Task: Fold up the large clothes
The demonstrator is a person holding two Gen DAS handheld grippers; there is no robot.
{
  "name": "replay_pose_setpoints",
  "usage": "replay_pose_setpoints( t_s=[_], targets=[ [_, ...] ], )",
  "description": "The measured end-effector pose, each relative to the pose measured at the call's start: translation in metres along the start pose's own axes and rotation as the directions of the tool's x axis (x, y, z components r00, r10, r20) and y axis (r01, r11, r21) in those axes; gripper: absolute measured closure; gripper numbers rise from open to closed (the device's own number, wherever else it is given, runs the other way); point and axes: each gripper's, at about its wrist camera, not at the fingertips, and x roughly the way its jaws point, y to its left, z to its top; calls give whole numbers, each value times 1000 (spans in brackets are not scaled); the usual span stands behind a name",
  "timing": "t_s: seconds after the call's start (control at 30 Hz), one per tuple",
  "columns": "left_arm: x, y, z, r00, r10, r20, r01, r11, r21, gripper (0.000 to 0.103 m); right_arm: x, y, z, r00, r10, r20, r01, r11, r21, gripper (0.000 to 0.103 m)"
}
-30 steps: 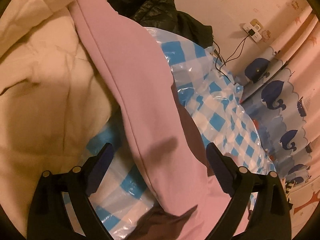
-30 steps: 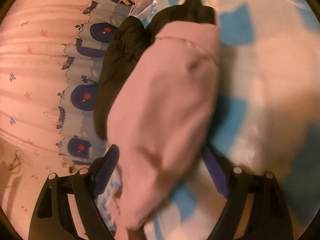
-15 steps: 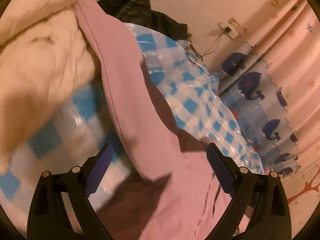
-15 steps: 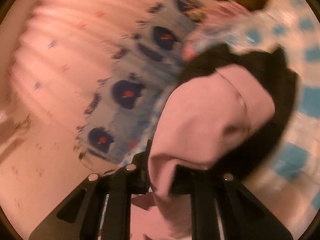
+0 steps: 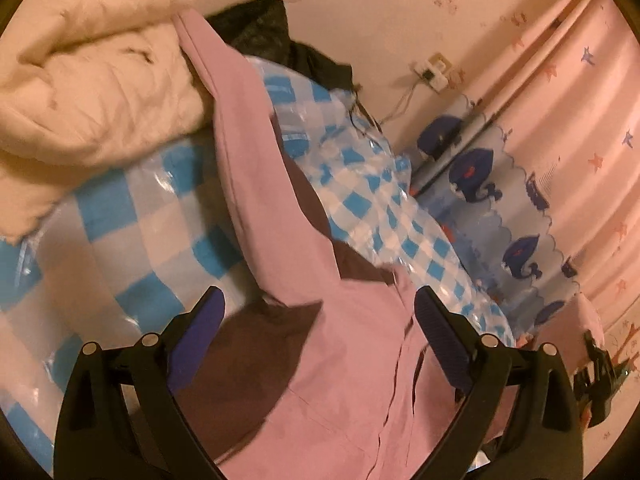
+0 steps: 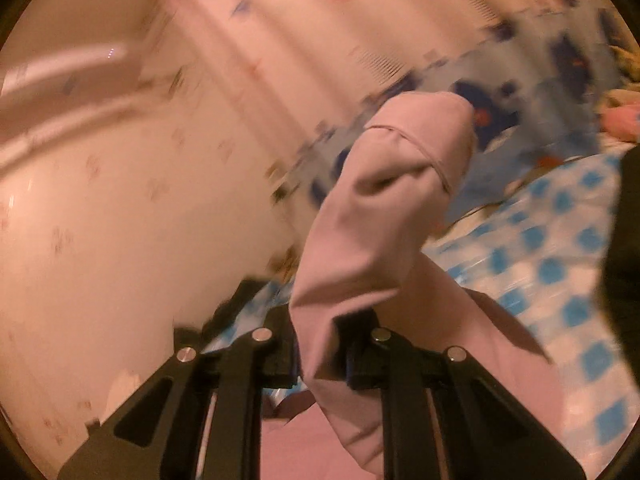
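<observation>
A large pink garment point(image 5: 256, 184) lies stretched across the blue-and-white checked plastic sheet point(image 5: 140, 232), one long part running up toward the cream duvet. My left gripper point(image 5: 316, 324) is open above the garment's wider lower part, its jaws on either side of the cloth without touching it. My right gripper point(image 6: 320, 356) is shut on a cuffed end of the pink garment point(image 6: 384, 216) and holds it lifted, so the cuff stands up in front of the camera. The right gripper also shows small at the right edge of the left wrist view point(image 5: 596, 376).
A cream duvet point(image 5: 88, 92) is piled at the upper left. A dark jacket point(image 5: 276, 32) lies at the far end by the wall, and shows at the right edge point(image 6: 624, 240). A pink curtain with whale print point(image 5: 520, 208) hangs along the right. A wall socket with cables point(image 5: 430, 70) sits behind.
My right gripper closed on the pink cuff and lifted it away from the dark jacket toward the curtain. My left gripper stayed open and drew back, showing more of the sheet.
</observation>
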Motion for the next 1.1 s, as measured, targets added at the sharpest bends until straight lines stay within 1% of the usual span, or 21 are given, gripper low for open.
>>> replay_pose_setpoints(
  t_s=[0.1, 0.17, 0.23, 0.3, 0.37, 0.43, 0.5, 0.53, 0.57, 0.6, 0.63, 0.7, 0.73, 0.8, 0.87, 0.93, 0.97, 1.0, 1.03, 1.07, 1.1],
  targets=[
    [-1, 10, 5, 1000, -4, 1, 4, 1000, -20, 10, 47, 28, -35, 996, 18, -87, -22, 999, -48, 87],
    [0, 17, 7, 1000, -3, -1, 3, 999, -34, 10, 81, 44, -64, 987, 19, -157, -32, 997, -76, 87],
    [1, 23, 8, 1000, -2, -5, 2, 999, -47, 10, 108, 52, -95, 975, 16, -223, -37, 995, -90, 87],
    [2, 26, 9, 1000, -2, -5, 2, 998, -55, 10, 132, 58, -129, 957, 3, -290, -36, 994, -107, 87],
    [2, 27, 10, 1000, -3, -3, 3, 998, -55, 10, 155, 59, -155, 938, -13, -346, -29, 993, -117, 87],
    [2, 28, 9, 1000, -5, -5, 5, 998, -57, 10, 174, 57, -183, 913, -27, -407, -24, 993, -120, 87],
    [3, 28, 8, 1000, -6, -8, 6, 998, -58, 10, 192, 52, -210, 873, -48, -486, -9, 993, -114, 85],
    [4, 27, 8, 1000, -7, -12, 7, 998, -55, 10, 203, 47, -226, 842, -59, -536, 3, 995, -105, 76],
    [5, 26, 7, 1000, -9, -15, 8, 999, -52, 10, 211, 45, -239, 815, -61, -577, 12, 996, -89, 59],
    [6, 25, 6, 1000, -11, -20, 10, 999, -46, 10, 216, 43, -253, 789, -47, -613, 9, 998, -65, 51],
    [7, 23, 5, 1000, -12, -23, 11, 999, -41, 10, 220, 41, -265, 767, -41, -640, 8, 998, -55, 49],
    [9, 19, 3, 999, -16, -29, 15, 1000, -23, 10, 219, 46, -274, 766, -47, -641, -7, 997, -82, 46],
    [9, 17, 2, 999, -16, -31, 15, 1000, -16, 10, 215, 49, -274, 767, -32, -641, -21, 997, -75, 41],
    [13, 11, -1, 999, -23, -45, 23, 1000, 4, 10, 207, 51, -267, 770, 1, -638, -47, 997, -55, 41],
    [17, 3, -4, 998, -33, -60, 35, 999, 21, 10, 183, 51, -246, 799, 61, -599, -84, 996, -11, 41],
    [26, -11, -7, 994, -50, -93, 56, 997, 60, 10, 147, 43, -213, 845, 88, -528, -94, 995, 15, 40],
    [33, -26, -9, 991, -61, -115, 73, 992, 103, 10, 134, 40, -199, 862, 74, -501, -83, 997, 5, 37],
    [40, -43, -11, 989, -69, -133, 90, 984, 154, 10, 111, 30, -181, 890, 9, -455, -28, 999, -35, 36],
    [49, -65, -14, 985, -81, -155, 114, 970, 215, 10, 98, 20, -167, 904, -37, -426, 16, 998, -55, 33],
    [58, -86, -17, 980, -93, -178, 139, 955, 261, 10, 85, 6, -153, 914, -81, -397, 61, 996, -63, 33],
    [68, -105, -20, 973, -108, -204, 167, 939, 299, 10, 70, -16, -137, 921, -149, -360, 137, 989, -59, 33]
  ],
)
